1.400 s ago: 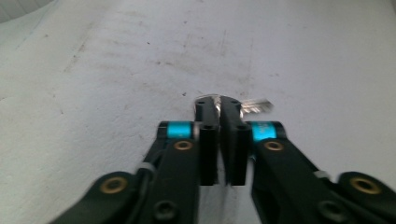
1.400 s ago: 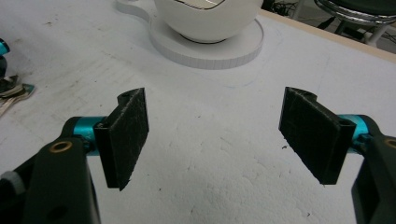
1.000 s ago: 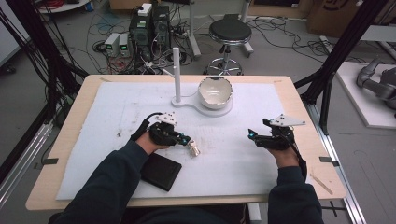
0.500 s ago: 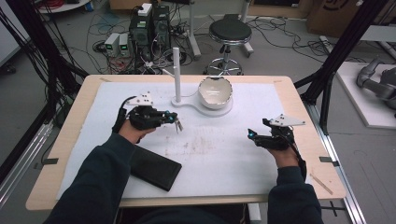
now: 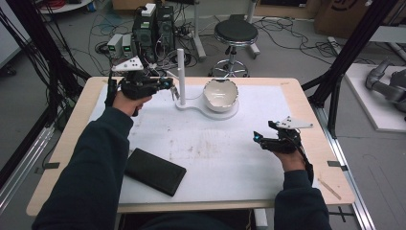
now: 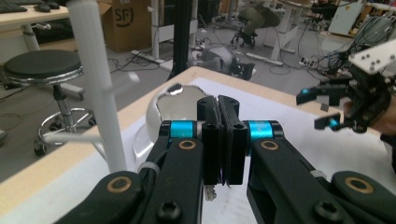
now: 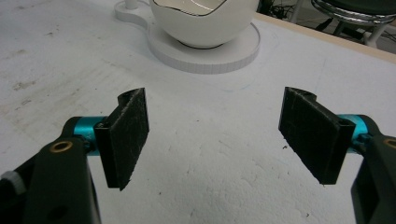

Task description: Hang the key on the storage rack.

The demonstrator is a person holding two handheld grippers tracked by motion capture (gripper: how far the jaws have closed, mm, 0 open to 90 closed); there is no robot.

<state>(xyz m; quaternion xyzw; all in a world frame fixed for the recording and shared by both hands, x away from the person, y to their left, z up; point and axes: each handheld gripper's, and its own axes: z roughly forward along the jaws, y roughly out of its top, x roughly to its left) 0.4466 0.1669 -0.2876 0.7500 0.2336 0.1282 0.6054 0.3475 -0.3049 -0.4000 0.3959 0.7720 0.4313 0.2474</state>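
Dangling from the left gripper, a small white object hangs lengthwise downward.

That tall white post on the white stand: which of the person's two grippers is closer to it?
Left. The left gripper hangs right beside the tall white post, holding something small. The right gripper rests far off, near the white mat's right edge.

Robotics lab: beyond the left gripper, electronics boxes, floor cables, stool, black frame struts.
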